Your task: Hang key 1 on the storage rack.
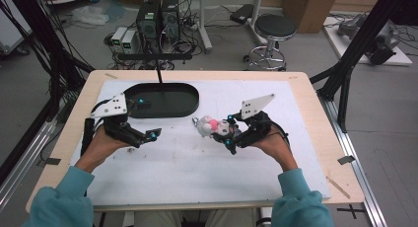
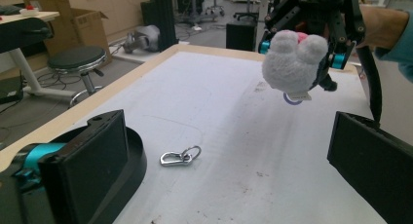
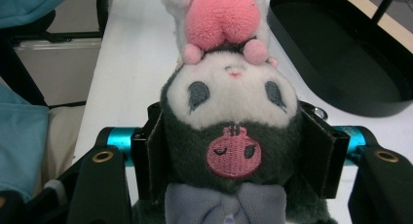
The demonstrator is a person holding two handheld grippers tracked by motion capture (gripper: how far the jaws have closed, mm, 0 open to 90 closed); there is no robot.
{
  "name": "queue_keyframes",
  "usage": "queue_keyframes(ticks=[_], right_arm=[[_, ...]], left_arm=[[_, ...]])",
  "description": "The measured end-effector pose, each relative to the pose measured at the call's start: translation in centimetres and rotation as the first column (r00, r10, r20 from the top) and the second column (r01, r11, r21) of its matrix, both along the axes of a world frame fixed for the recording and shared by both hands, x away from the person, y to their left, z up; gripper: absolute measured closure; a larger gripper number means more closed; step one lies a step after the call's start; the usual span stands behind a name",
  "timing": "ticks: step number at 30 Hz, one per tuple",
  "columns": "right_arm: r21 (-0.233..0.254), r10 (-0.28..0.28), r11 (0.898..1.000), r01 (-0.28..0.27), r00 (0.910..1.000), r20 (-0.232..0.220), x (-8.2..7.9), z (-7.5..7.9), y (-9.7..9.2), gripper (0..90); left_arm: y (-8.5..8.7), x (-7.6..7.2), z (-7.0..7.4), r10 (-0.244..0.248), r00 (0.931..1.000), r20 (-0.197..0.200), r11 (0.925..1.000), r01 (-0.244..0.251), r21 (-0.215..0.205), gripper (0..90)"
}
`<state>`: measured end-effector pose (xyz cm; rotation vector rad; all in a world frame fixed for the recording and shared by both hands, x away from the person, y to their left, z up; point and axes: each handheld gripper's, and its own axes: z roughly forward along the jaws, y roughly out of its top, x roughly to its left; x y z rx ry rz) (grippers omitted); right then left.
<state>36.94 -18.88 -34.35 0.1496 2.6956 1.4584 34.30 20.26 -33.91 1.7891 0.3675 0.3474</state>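
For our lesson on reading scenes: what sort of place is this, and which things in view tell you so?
Probably a robotics lab or workshop. Computers sit on the floor amid loose cables, black frame struts surround the table, and a stool and cardboard box stand nearby.

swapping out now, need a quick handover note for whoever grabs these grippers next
Right gripper: shut on the plush toy, held above the white mat.
Left gripper: open, holding nothing, beside the black tray.
A metal clip lies loose on the mat near the tray.
Done: toy picked up.
Left: likely setting the toy in the tray; nothing is in it yet.
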Motion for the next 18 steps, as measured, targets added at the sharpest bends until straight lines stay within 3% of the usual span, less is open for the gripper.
queue_keyframes(ticks=[9, 18], right_arm=[[0.019, 0.031, 0.999, -0.031, 0.9994, 0.015, 0.2, 1.0, 1.5, 37.2], [0.019, 0.047, 0.999, -0.047, 0.9987, 0.018, 0.2, 0.9, 2.3, 37.2]], left_arm=[[-2.3, 0.5, 0.9, -0.060, 0.9982, -0.001, 0.9978, 0.060, 0.027, 1.9], [-4.9, 0.8, 1.1, -0.128, 0.9916, -0.012, 0.9892, 0.129, 0.070, 1.9]])
